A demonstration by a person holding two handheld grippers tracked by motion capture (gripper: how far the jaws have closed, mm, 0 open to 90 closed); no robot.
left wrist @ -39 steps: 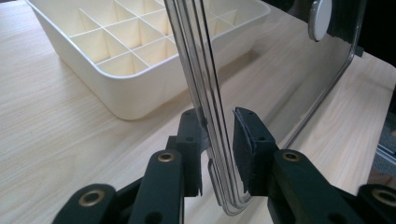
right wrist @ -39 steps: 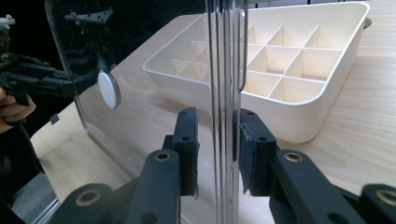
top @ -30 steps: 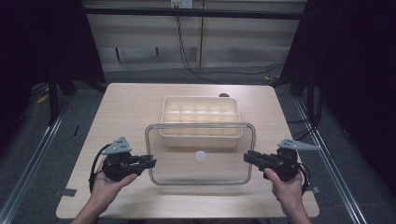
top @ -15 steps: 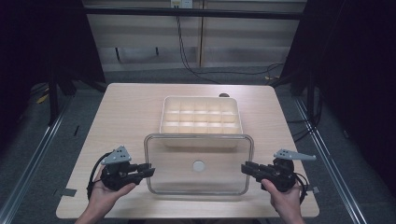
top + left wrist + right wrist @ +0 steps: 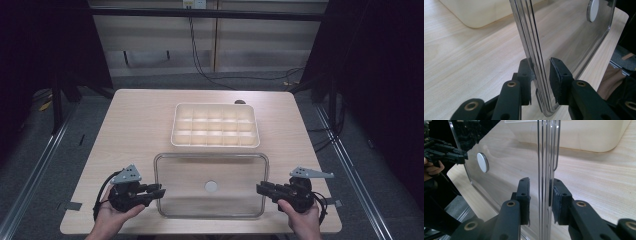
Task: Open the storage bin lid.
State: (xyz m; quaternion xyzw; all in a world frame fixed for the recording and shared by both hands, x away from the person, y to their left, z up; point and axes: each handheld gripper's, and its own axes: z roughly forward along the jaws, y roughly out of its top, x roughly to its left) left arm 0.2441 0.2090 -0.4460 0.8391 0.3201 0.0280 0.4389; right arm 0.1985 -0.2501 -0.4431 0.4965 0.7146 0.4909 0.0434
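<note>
A clear plastic lid [image 5: 210, 167] with a white round disc [image 5: 211, 186] at its middle lies flat and low over the table's near part, in front of a cream compartment tray [image 5: 215, 144]. My left gripper [image 5: 160, 192] is shut on the lid's left edge and my right gripper [image 5: 260, 189] is shut on its right edge. In the left gripper view the lid's rim [image 5: 536, 62] runs between the pads of the left gripper [image 5: 540, 75]. The right gripper view shows the right gripper [image 5: 540, 195] clamping the opposite rim [image 5: 546, 157]. I cannot tell whether the lid touches the wood.
The cream tray [image 5: 481, 12] stands open at the table's middle, its several compartments looking empty. Bare wood [image 5: 135, 130] lies to its left and right. The table's near edge runs just under both hands. Cables hang against the far wall [image 5: 197, 45].
Both grippers have carried the lid toward the person and downward, off the tray. The tray's compartments, covered before, now show.
</note>
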